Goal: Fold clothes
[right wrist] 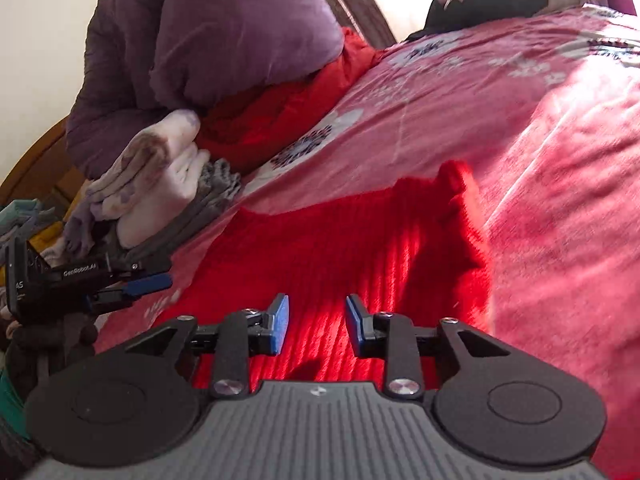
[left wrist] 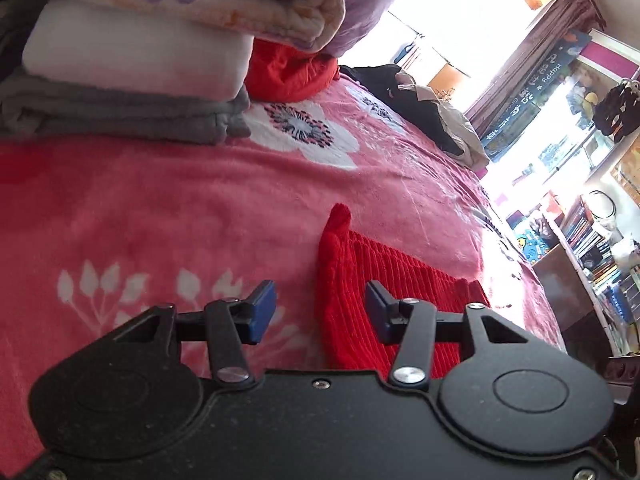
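A red ribbed knit garment (left wrist: 384,280) lies flat on the pink flowered bedspread (left wrist: 180,200). It also shows in the right wrist view (right wrist: 340,240), partly folded with a raised corner at its far right. My left gripper (left wrist: 320,312) is open and empty, hovering low over the garment's left edge. It also shows from the side in the right wrist view (right wrist: 148,282). My right gripper (right wrist: 316,322) is open and empty just above the middle of the garment.
A stack of folded blankets (left wrist: 132,60) and a purple quilt (right wrist: 240,40) lie at the head of the bed. Red cloth (left wrist: 288,68) is bunched beside them. Dark clothes (left wrist: 420,108) lie at the far edge. Shelves (left wrist: 592,248) stand beside the bed.
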Available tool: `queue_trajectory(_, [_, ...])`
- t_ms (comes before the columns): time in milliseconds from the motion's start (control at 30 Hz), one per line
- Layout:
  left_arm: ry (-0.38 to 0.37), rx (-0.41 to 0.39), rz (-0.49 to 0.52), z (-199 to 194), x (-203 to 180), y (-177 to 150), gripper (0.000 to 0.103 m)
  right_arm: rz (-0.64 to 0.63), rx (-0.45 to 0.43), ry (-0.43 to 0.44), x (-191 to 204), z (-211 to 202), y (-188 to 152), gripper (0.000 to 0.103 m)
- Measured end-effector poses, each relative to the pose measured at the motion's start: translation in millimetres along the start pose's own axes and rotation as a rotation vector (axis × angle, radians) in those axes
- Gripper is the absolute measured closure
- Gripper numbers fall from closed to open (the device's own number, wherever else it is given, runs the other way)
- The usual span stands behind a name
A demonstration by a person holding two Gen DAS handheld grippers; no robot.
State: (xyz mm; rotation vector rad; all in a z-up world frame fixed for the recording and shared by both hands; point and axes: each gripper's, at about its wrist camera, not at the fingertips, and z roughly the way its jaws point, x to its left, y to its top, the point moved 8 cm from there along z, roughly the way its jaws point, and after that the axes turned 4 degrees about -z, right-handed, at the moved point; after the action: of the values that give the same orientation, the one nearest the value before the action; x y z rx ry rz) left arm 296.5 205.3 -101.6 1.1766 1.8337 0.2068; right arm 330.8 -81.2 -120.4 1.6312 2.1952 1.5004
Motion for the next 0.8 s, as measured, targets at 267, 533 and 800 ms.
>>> queue_trajectory(267, [-0.04,0.061,-0.058,-35,-4,-55,0.055,0.036,0.066,0.068,30,-2,-30,0.056])
queue_trajectory(533, [-0.086,0.071,-0.487,-72,32,-126,0.053,0.18,0.048,0.088,22,-37,-56,0.051])
queue_trajectory(800, [-0.099,-0.049,-0.432,-73,-9,-130,0.079,0.321,-0.064,0.028,-13,-107,-88,0.046])
